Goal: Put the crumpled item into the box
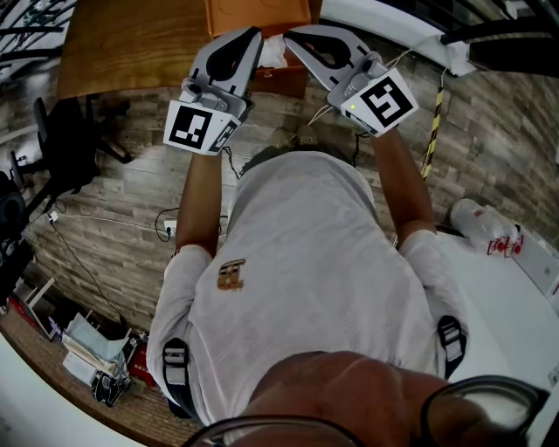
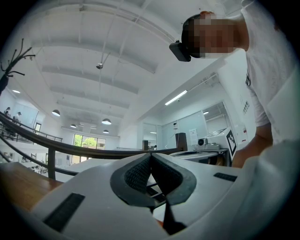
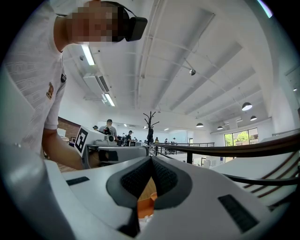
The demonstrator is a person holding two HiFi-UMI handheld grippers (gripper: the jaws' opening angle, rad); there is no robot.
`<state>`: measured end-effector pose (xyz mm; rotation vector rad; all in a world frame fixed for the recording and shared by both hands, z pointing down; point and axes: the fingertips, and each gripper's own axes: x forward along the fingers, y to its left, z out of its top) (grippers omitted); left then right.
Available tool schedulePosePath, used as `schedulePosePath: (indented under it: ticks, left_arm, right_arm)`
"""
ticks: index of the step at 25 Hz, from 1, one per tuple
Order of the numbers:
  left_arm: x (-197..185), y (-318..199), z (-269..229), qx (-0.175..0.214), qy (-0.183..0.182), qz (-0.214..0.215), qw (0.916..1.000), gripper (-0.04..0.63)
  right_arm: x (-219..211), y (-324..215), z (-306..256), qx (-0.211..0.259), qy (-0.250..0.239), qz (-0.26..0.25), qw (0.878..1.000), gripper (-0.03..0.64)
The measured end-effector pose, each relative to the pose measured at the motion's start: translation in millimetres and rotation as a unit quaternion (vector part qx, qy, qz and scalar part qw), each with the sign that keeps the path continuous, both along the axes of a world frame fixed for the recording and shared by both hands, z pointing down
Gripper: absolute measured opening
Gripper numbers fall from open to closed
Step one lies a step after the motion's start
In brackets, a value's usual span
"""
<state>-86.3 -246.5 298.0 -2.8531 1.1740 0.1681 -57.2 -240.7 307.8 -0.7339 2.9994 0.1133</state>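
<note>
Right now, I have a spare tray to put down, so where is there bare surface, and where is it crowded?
Bare: the wooden tabletop left of the orange box, and the white table on the right, below the clear bottle-like item. Crowded: at the box, where the left gripper and right gripper hang with jaws together.

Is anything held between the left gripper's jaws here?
No: in the left gripper view, the left gripper has its jaws closed tip to tip, with nothing between them.
</note>
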Motion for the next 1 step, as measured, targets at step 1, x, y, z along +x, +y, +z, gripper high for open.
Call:
schedulePosePath:
  ticks: [1]
  left_arm:
    - [0.1,-0.1,0.3,0.000,0.000,0.000,1.0000,0.020]
  right_arm:
    - [1.0,-0.1,1.9,-0.002,0.004,0.000,1.000,0.031]
